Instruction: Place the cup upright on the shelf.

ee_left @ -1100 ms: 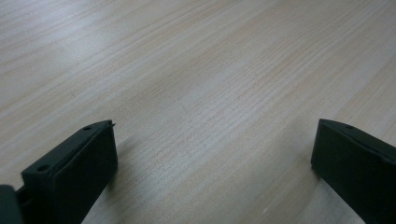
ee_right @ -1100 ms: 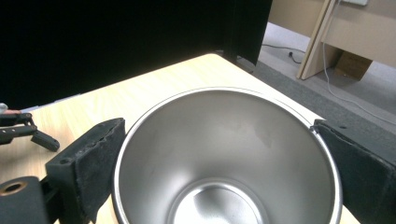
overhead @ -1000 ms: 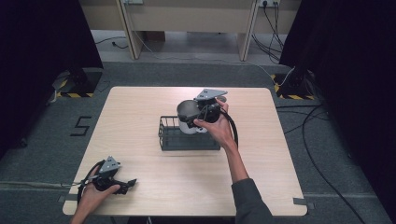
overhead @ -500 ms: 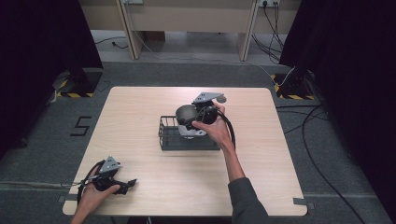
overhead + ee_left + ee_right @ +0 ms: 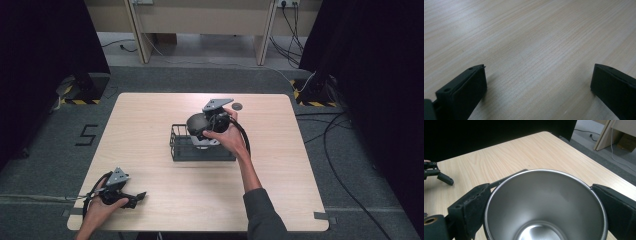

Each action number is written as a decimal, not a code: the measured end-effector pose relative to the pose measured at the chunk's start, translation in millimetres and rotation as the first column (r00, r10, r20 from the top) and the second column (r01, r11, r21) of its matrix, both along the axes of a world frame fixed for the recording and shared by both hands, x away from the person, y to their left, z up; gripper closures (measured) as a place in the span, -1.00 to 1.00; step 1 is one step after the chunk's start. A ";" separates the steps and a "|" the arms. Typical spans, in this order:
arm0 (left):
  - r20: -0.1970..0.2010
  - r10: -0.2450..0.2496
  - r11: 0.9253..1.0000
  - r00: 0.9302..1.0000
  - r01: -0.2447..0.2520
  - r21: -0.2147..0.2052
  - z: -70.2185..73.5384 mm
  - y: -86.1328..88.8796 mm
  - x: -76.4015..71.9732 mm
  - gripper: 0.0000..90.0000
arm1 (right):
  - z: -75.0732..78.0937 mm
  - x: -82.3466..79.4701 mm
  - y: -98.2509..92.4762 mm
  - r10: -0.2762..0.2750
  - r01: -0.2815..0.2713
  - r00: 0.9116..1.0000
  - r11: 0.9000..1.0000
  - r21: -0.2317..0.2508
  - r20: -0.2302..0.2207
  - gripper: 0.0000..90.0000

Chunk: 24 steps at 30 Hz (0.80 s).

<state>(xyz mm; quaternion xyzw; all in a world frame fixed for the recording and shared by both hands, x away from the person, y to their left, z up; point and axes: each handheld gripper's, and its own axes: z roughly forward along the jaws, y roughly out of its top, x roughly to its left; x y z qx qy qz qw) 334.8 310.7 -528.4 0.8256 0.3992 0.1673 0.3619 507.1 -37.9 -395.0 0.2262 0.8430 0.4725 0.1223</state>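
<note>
A steel cup (image 5: pixel 544 202) sits between the jaws of my right gripper (image 5: pixel 540 188), and both pads press on its rim. From above, the cup (image 5: pixel 201 137) hangs tilted over the black wire basket (image 5: pixel 176 146) at the table's middle, with the right gripper (image 5: pixel 212 122) and the hand behind it. The cup's inside is bare metal. My left gripper (image 5: pixel 139 196) lies at the table's front left corner in the person's hand. Its jaws stand wide apart over bare wood (image 5: pixel 537 72), with nothing between them.
The light wooden table (image 5: pixel 150 115) has free room on every side of the basket. A small dark disc (image 5: pixel 237 106) lies near the far edge, behind the right hand. Cables trail on the grey floor beside the table.
The right gripper with the cup has drifted a little to the left and toward the person, over the basket. The left gripper has stayed put.
</note>
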 end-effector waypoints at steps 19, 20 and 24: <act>0.000 0.000 1.000 1.000 0.000 -0.001 -0.1 -0.1 -0.2 -1.00 | -1.8 -2.3 -5.5 0.004 -0.001 0.999 0.997 -0.076 0.032 -0.92; 0.000 0.000 1.000 1.000 0.000 -0.001 -0.1 0.0 -0.2 -1.00 | 0.5 -3.0 -7.1 -0.002 0.003 0.999 0.999 -0.052 0.035 -0.85; 0.000 0.000 1.000 1.000 0.000 -0.001 0.0 0.0 -0.2 -1.00 | 9.7 -6.9 -11.9 -0.017 0.018 0.999 1.000 -0.020 0.047 -0.74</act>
